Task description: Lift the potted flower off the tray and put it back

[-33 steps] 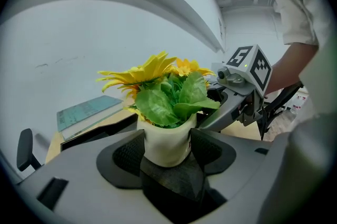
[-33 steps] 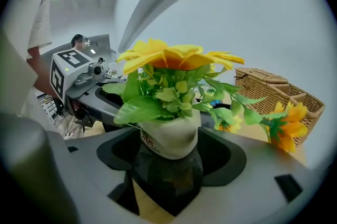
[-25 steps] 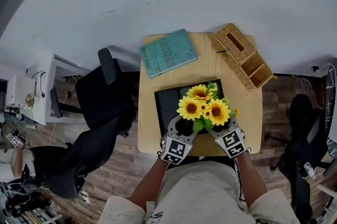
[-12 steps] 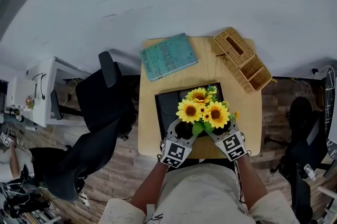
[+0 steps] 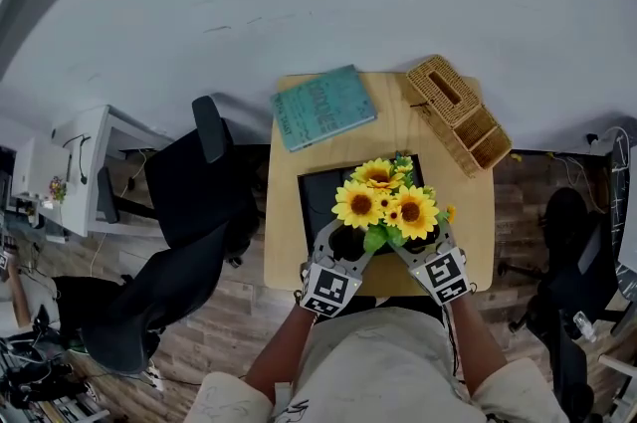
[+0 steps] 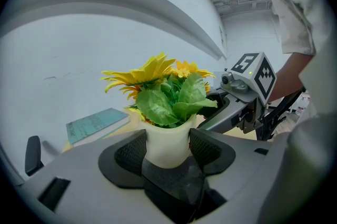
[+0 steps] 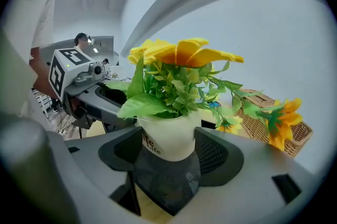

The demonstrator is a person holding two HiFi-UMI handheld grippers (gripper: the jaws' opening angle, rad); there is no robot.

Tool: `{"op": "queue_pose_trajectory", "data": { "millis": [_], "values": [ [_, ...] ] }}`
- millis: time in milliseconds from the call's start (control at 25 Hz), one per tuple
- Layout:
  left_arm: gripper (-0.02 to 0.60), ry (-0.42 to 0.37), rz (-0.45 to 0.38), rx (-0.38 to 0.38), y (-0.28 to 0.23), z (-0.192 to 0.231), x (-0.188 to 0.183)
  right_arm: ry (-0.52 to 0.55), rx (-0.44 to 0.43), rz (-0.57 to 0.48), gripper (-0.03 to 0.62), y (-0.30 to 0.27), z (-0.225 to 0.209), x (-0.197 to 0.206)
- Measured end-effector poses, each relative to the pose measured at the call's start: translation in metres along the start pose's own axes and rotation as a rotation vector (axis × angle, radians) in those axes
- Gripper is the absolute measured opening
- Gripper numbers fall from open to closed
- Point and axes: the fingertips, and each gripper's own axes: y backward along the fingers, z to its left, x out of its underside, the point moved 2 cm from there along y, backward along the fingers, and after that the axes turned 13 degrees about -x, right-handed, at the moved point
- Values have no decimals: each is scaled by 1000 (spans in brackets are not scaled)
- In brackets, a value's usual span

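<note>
The potted flower (image 5: 386, 202), yellow sunflowers and green leaves in a white pot, sits over the near right part of the black tray (image 5: 317, 194). My left gripper (image 5: 345, 244) is shut on the pot from the near left, and my right gripper (image 5: 416, 242) is shut on it from the near right. In the left gripper view the white pot (image 6: 167, 143) is pressed between the two black pads of the left gripper (image 6: 167, 150). The right gripper view shows the pot (image 7: 171, 137) clamped the same way in the right gripper (image 7: 171, 148). The pot's base is hidden, so I cannot tell whether it touches the tray.
A teal book (image 5: 323, 106) lies at the far left of the small wooden table (image 5: 383, 127). A wicker box (image 5: 458, 112) stands at the far right corner. Black office chairs (image 5: 189, 202) stand on the floor to the left.
Both grippers keep their hold on the pot. The pot's place over the tray has barely shifted; only the head view has drifted a little.
</note>
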Motion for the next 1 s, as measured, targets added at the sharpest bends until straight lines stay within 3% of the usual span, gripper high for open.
{"op": "queue_pose_trajectory", "data": {
  "millis": [320,880,1000],
  "values": [
    [267,-23,-78,-11,22,12,-29,60,37,-61,325,15,12,-35],
    [265,-21,-317,-68,86,45,-120,245,90,-228,319,58,43,-136],
    [265,-52,-390,-93,100,50,-138,277,91,-264,318,67,51,-153]
  ]
}}
